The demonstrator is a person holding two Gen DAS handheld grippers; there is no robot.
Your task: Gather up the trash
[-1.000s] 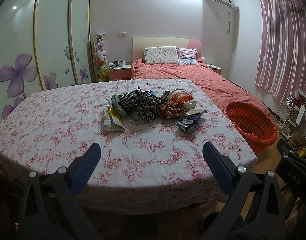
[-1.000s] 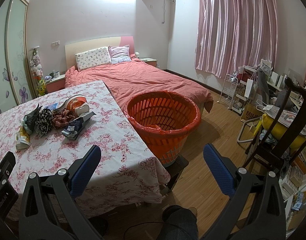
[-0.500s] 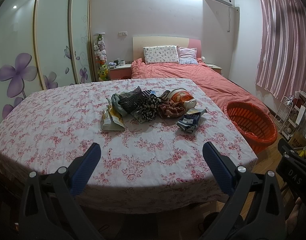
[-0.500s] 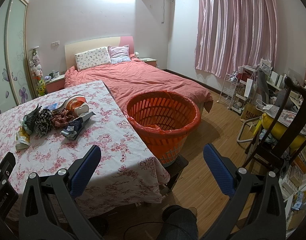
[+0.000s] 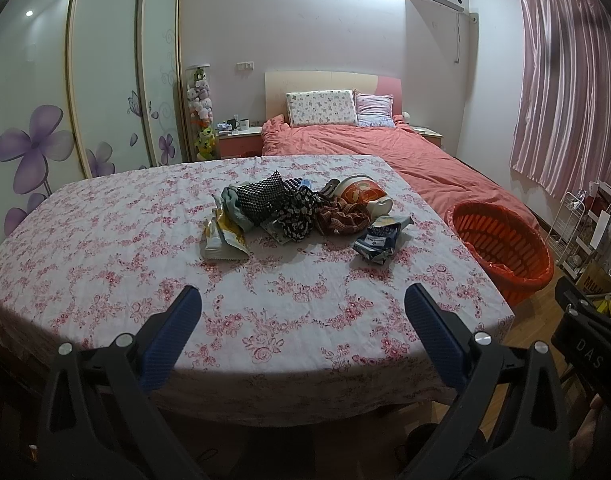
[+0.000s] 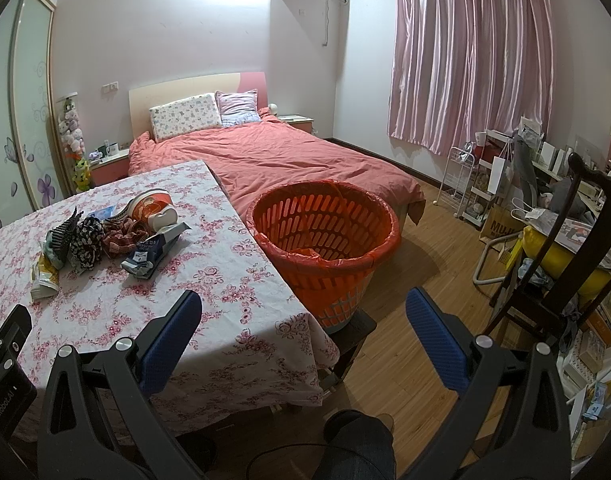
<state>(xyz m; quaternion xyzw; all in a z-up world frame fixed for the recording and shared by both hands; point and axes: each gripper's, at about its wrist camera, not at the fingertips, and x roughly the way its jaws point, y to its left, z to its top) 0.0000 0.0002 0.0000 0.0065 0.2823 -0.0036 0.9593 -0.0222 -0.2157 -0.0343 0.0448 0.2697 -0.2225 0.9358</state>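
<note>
A heap of trash lies mid-table on the floral tablecloth [image 5: 105, 248]: a yellow snack bag [image 5: 223, 236], a dark blue wrapper [image 5: 379, 236], a red-and-white instant noodle cup [image 5: 361, 194], and dark patterned cloths [image 5: 273, 200]. The same heap shows in the right wrist view, with the blue wrapper [image 6: 149, 256] and noodle cup [image 6: 153, 208]. An orange basket [image 6: 325, 236] lined with a red bag stands off the table's right side, also in the left wrist view as orange basket [image 5: 501, 244]. My left gripper [image 5: 301, 320] hangs open over the table's near edge. My right gripper [image 6: 303, 320] is open near the table corner.
A bed [image 6: 289, 160] with a salmon cover stands behind the table. A dark wooden chair [image 6: 561, 264] and cluttered shelves [image 6: 485, 184] fill the right side. Wood floor [image 6: 421, 312] lies between basket and chair. A person's knee [image 6: 357, 448] shows below. Wardrobe doors [image 5: 105, 80] line the left wall.
</note>
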